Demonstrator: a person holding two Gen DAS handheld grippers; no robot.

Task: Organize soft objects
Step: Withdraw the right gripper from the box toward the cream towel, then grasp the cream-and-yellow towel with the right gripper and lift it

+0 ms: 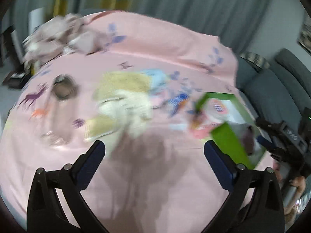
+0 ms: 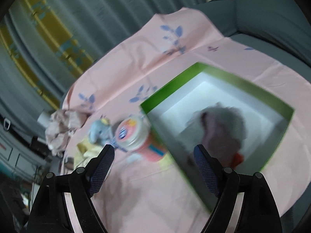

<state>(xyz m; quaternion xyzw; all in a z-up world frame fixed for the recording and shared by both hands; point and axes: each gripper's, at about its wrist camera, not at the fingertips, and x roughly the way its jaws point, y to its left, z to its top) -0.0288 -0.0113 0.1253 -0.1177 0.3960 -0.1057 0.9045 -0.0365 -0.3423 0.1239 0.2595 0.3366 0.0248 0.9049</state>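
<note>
From the left wrist view, the left gripper (image 1: 154, 151) hangs over a pink printed cloth (image 1: 155, 174), its jaws spread wide with nothing between them. Just ahead of its left finger lies a blurred heap of yellow and white soft fabric (image 1: 124, 101), with a pale blue soft toy (image 1: 157, 77) just beyond it. Ahead and well to the left sits a small brownish round object (image 1: 64, 90), too smeared to name. Far ahead on the left, at the cloth's edge, is a bundle of crumpled pinkish cloth (image 1: 58, 36). Ahead to the right stands a green box (image 1: 227, 141) with a white inside, and the right gripper (image 1: 283, 141) shows dark at its far right side. From the right wrist view, the right gripper (image 2: 154, 161) is likewise released, jaws apart and empty, above the same pink cloth (image 2: 136, 194). The green box (image 2: 250, 91) lies ahead and to the right, its near wall passing between the fingers; inside it rests a grey and mauve plush toy (image 2: 223, 128) with an orange bit near the right finger. Just ahead of the left finger, beside the box's outer wall, a pink jar with a white lid (image 2: 134, 134) lies tipped over. Left of the jar sits the blue soft toy (image 2: 100, 131), with the yellow fabric (image 2: 87, 153) just beside the left fingertip.
</note>
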